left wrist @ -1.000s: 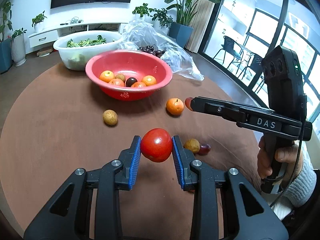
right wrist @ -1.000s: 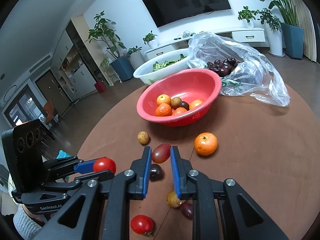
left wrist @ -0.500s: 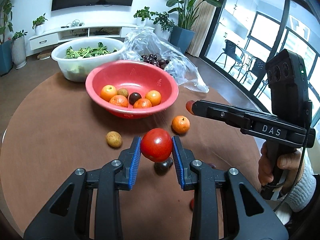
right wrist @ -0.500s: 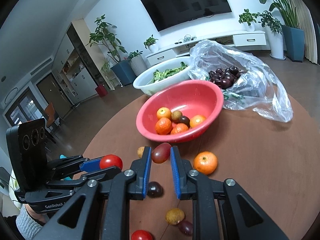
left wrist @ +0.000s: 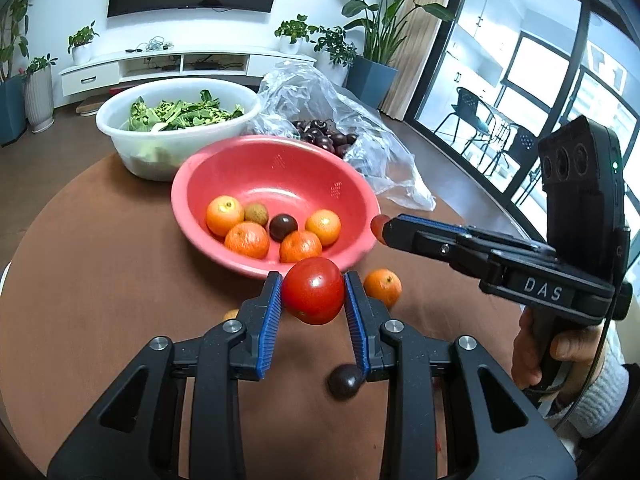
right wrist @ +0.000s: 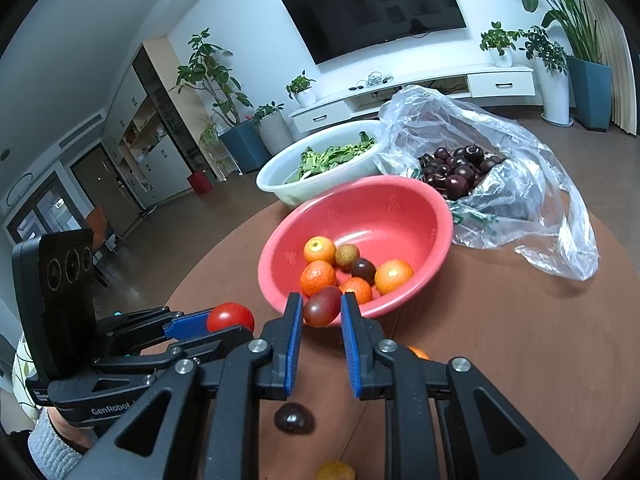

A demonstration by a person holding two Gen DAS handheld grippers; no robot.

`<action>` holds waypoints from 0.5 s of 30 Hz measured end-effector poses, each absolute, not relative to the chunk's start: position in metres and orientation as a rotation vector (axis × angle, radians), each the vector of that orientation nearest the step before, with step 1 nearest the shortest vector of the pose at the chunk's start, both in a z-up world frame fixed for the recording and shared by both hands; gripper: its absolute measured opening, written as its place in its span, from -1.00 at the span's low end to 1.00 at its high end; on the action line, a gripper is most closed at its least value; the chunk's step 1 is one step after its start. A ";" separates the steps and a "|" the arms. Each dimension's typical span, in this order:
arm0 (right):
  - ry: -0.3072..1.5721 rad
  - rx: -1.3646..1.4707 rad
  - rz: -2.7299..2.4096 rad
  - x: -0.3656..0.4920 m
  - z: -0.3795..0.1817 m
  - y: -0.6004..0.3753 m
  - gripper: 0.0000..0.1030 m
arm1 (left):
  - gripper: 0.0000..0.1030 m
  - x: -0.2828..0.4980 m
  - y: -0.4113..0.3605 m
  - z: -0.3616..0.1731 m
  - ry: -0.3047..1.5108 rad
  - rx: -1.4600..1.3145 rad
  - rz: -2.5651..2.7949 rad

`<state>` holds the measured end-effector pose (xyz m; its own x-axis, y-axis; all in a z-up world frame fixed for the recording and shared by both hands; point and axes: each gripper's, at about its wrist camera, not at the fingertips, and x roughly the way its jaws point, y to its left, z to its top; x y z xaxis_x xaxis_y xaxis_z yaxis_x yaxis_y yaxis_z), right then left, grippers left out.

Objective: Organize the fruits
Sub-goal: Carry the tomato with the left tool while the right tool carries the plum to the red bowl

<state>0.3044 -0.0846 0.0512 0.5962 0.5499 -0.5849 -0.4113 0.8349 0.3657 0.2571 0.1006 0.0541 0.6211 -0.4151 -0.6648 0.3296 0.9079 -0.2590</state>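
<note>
Closer now to the red bowl (left wrist: 276, 168) than a second ago: both loads carried forward across the worktop (left wrist: 100, 300), with the bowl looming larger in each wrist view and its near rim right ahead of the fingertips.

On the left, left hand-held gripper (left wrist: 313, 300) clamped on a red tomato (left wrist: 313, 290), blue pads pressing its two sides, fruit held clear above the worktop and just short of the bowl's near rim. Inside the bowl, four oranges, a small brown fruit and one dark plum (left wrist: 283, 227). Behind it, a white basin (left wrist: 176, 120) of greens and a plastic bag (left wrist: 344, 120) of dark cherries.

Further right, a loose orange (left wrist: 383, 287) on the worktop just beside the bowl, and a dark plum (left wrist: 344, 382) lying nearer, under the gripper. Another small yellowish fruit barely showing behind the left finger.

On the right, right hand-held gripper (right wrist: 320, 312) closed on a small reddish-purple plum (right wrist: 322, 306), likewise at the bowl's near edge.

Judged from this: two fruits almost delivered, release over the bowl likely next; at least three pieces left on the worktop to gather.
</note>
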 end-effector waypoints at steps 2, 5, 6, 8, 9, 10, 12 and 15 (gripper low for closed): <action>0.745 0.198 0.560 0.310 0.051 -0.084 -0.59 | -0.44 0.265 0.101 0.054 0.791 -0.114 -0.424; 0.741 0.192 0.554 0.320 0.052 -0.083 -0.59 | -0.44 0.278 0.101 0.052 0.796 -0.109 -0.416; 0.741 0.190 0.553 0.324 0.052 -0.082 -0.59 | -0.44 0.283 0.101 0.052 0.798 -0.109 -0.412; 0.739 0.186 0.549 0.332 0.051 -0.080 -0.59 | -0.44 0.292 0.101 0.051 0.798 -0.114 -0.406; 0.739 0.184 0.548 0.335 0.051 -0.079 -0.59 | -0.44 0.298 0.101 0.050 0.800 -0.119 -0.405; 0.739 0.181 0.547 0.339 0.050 -0.078 -0.59 | -0.44 0.301 0.101 0.049 0.801 -0.122 -0.404; 0.740 0.174 0.544 0.345 0.049 -0.077 -0.59 | -0.44 0.310 0.100 0.047 0.807 -0.124 -0.399; 0.747 0.168 0.537 0.356 0.045 -0.075 -0.59 | -0.44 0.322 0.098 0.044 0.812 -0.115 -0.391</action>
<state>0.3561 -0.0749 0.0446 0.6069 0.5204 -0.6008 -0.4038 0.8529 0.3309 0.3215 0.0980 0.0444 0.6207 -0.3830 -0.6841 0.2958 0.9225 -0.2480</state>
